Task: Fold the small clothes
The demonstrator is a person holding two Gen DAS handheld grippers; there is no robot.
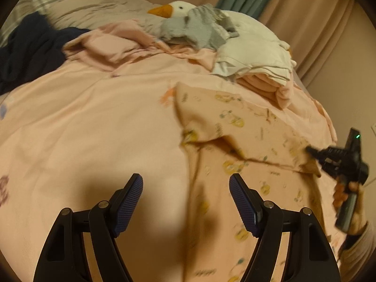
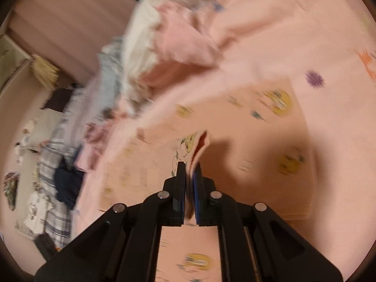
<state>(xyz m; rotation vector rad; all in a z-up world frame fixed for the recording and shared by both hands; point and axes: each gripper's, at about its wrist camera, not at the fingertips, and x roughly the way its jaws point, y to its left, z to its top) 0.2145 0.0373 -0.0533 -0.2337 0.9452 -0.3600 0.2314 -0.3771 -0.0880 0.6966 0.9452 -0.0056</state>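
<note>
right jaws pinch garment (image 2: 235, 122) edge, left jaws spread, empty; mid-fold: next, lay edge flat on bed (image 1: 94, 129).

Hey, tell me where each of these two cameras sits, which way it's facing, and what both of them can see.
Left wrist: rides the left gripper, jaws open and empty, looking down across the bed toward a stuffed goose; the right gripper and a hand show at right.
Right wrist: rides the right gripper, shut on the printed pink garment.
Shared: that garment, the folded stack.
</note>
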